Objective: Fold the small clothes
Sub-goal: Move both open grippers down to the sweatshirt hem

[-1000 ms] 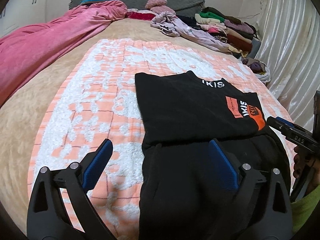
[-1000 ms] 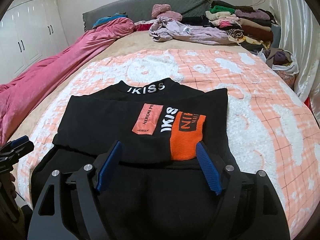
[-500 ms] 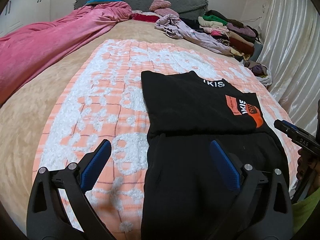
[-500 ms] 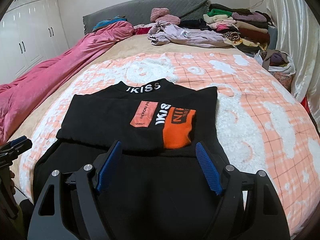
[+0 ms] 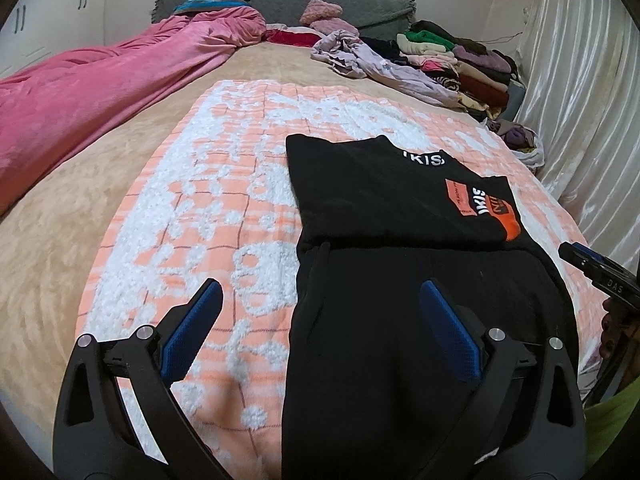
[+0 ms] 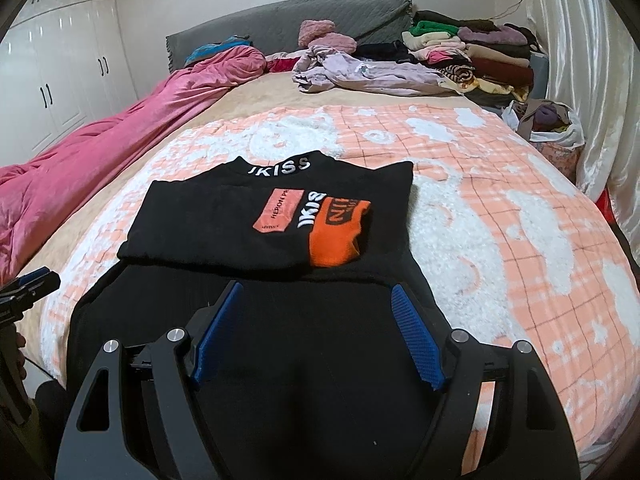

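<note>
A black sweater [image 5: 384,200] with white lettering and orange patches lies partly folded on the orange-and-white blanket [image 5: 224,200]; its lower body [image 5: 400,320] hangs toward the near bed edge. It also shows in the right wrist view [image 6: 224,220]. My left gripper [image 5: 320,296] is open and empty, hovering over the sweater's left edge. My right gripper [image 6: 316,296] is open and empty above the sweater's lower part. The right gripper's tip [image 5: 592,268] shows at the right edge of the left wrist view, and the left gripper's tip [image 6: 32,284] at the left edge of the right wrist view.
A pink duvet [image 5: 100,92] lies along the bed's left side. A lilac garment [image 6: 360,74] and a stack of folded clothes [image 6: 472,52] sit at the far right by the grey headboard [image 6: 320,12]. A bag of clothes [image 6: 548,124] and curtains [image 5: 580,100] are at the right.
Both grippers have drawn back and up from the sweater, staying open. The sweater has not moved.
</note>
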Motion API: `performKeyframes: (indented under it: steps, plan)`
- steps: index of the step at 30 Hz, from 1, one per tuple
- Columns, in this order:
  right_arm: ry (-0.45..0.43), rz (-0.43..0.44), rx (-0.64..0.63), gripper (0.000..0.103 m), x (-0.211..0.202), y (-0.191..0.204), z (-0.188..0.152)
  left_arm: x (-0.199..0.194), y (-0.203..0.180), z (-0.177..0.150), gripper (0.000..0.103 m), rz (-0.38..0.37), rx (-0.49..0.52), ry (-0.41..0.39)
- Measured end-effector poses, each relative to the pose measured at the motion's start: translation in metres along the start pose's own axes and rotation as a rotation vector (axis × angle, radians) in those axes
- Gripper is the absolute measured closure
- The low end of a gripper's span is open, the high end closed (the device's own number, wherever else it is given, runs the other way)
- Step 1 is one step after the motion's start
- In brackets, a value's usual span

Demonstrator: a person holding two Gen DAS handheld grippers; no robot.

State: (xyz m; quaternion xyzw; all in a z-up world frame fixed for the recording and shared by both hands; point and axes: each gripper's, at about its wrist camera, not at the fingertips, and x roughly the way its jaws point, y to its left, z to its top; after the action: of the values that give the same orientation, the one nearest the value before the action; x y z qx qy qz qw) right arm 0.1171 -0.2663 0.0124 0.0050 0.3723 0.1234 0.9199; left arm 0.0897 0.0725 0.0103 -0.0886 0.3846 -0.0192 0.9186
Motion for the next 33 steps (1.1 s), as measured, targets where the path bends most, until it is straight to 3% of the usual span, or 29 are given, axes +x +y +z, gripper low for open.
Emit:
performKeyframes:
  steps: [13,33]
  plan:
    - [0.013,-0.004,0.007,0.028,-0.017,-0.014,-0.024,-0.012,-0.007,-0.02,0.011,0.022,0.019,0.008]
    - [0.1,-0.039,-0.004,0.028,-0.041,-0.039,-0.074,-0.011,0.008,-0.065,0.011,0.032,-0.002,0.105]
